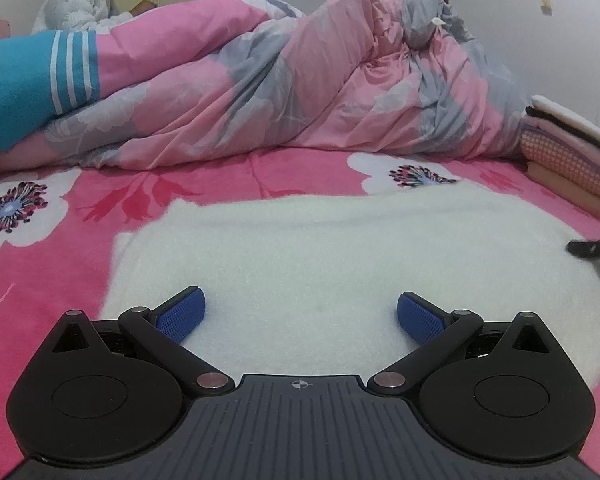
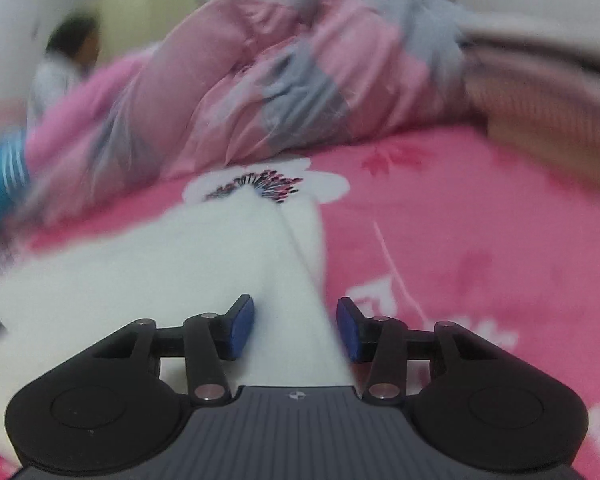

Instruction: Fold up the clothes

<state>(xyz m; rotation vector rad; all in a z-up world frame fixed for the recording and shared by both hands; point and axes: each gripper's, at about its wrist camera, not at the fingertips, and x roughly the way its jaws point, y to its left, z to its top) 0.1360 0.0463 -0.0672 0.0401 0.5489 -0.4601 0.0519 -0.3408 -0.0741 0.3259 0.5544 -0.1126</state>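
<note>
A white fleece garment (image 1: pixel 340 248) lies spread on the pink flowered bedsheet (image 1: pixel 80 240). My left gripper (image 1: pixel 300 316) hovers low over its near part, blue pads far apart and nothing between them. In the right wrist view, which is blurred by motion, my right gripper (image 2: pixel 296 328) has a raised fold of the white garment (image 2: pixel 204 264) filling the gap between its blue pads, at the cloth's right edge. A dark blurred piece of that gripper (image 1: pixel 596 252) shows at the right edge of the left wrist view.
A bunched pink and grey quilt (image 1: pixel 300 92) runs across the back of the bed. A blue striped pillow (image 1: pixel 28 88) lies at the left, and a stack of folded clothes (image 1: pixel 572 160) sits at the right. A person in white (image 1: pixel 80 0) sits at the far left corner.
</note>
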